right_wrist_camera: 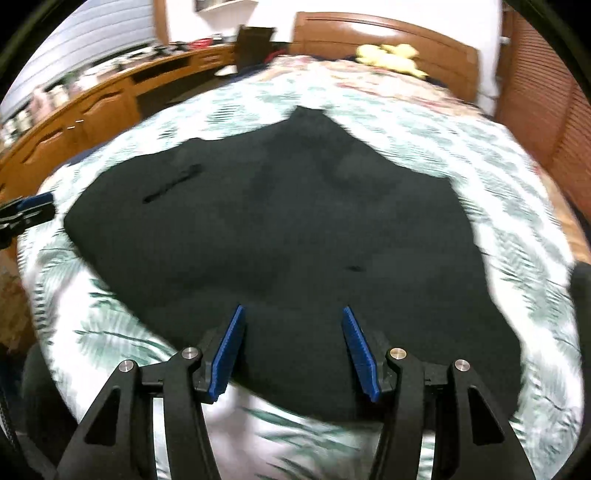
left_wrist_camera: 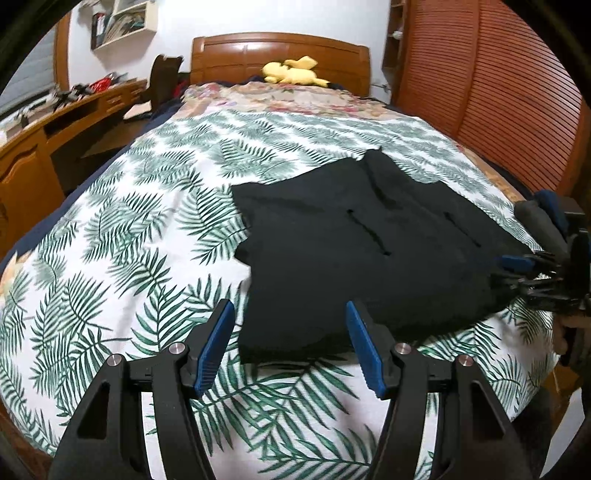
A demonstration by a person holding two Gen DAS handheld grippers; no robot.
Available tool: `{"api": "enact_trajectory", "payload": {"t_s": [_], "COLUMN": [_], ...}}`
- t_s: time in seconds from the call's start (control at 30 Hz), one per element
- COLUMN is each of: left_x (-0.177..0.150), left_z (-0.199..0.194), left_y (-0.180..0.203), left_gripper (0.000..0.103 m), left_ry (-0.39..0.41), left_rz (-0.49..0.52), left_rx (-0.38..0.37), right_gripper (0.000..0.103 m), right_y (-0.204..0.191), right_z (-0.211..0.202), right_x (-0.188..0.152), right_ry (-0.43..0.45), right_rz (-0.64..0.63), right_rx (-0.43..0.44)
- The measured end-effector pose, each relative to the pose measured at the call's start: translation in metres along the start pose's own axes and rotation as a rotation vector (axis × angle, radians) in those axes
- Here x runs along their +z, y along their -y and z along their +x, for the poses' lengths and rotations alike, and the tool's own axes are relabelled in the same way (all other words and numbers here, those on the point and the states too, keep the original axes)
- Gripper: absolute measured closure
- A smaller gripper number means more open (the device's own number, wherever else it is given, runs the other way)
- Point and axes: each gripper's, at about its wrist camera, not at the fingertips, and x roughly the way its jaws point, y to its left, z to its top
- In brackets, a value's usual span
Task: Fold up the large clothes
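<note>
A black garment is seen spread flat on a bed covered by a fern-print sheet; it lies toward the right half of the bed in the left wrist view, and fills the middle in the right wrist view. Two slit-like pockets are visible on its upper face.

Left gripper: jaws parted, nothing between the blue pads; held above the near hem of the garment, contact not seen.

Right gripper: jaws parted, nothing clamped; positioned over the near edge of the garment. The right wrist view is motion-blurred.

A yellow plush toy is noted at the wooden headboard.

Containers: a wall shelf at upper left holds books or folders, titles not legible. A wooden desk beside the bed carries small clutter, items too blurred to identify
</note>
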Motion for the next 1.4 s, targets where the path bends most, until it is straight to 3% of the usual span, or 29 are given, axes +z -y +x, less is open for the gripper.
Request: {"api": "enact_trajectory", "payload": {"t_s": [0.17,0.4,0.53,0.73,1.0,1.07,1.13,1.17,1.23,1.33,1.4], "left_x": [-0.004,-0.016,-0.019,-0.02,-0.019,-0.02,-0.021,-0.021,-0.021,-0.019,-0.017], "left_z": [0.013,0.023,0.025,0.031,0.038,0.042,0.046,0.046,0.047,0.042,0.034], "left_y": [-0.011,-0.017,-0.02,-0.025,-0.024,-0.022,-0.021,-0.02,-0.019,-0.01,-0.003], "left_gripper": [0.04,0.04,0.04,0.04,0.055,0.055,0.058,0.062,0.083,0.095,0.097], "left_ry": [-0.022,-0.065,-0.073,-0.08,-0.103,-0.111,-0.125,-0.128,-0.137,-0.131,-0.114], "left_rz": [-0.029,-0.063,-0.069,-0.087,-0.086,-0.083,-0.073,-0.075,-0.076,-0.025,0.009], "left_rx": [0.012,0.012,0.012,-0.003,-0.024,-0.023,-0.019,-0.033,-0.051,-0.031,-0.009], "right_gripper": [0.046,0.038,0.036,0.036,0.036,0.047,0.07,0.076,0.084,0.088,0.089], "right_y": [0.051,0.101,0.11,0.124,0.133,0.135,0.13,0.13,0.125,0.123,0.121], "right_z": [-0.022,-0.049,-0.045,-0.016,0.0,0.001,-0.011,-0.012,-0.02,-0.031,-0.039], "right_x": [-0.016,-0.035,-0.044,-0.05,-0.049,-0.05,-0.052,-0.052,-0.052,-0.052,-0.051], "right_ry": [-0.001,0.042,0.011,-0.03,-0.009,0.0,0.008,0.015,0.039,0.08,0.103], "right_rz": [0.097,0.249,0.319,0.41,0.433,0.431,0.419,0.414,0.409,0.388,0.381], "right_rx": [-0.093,-0.13,-0.112,-0.003,0.053,0.074,0.08,0.091,0.107,0.098,0.089]}}
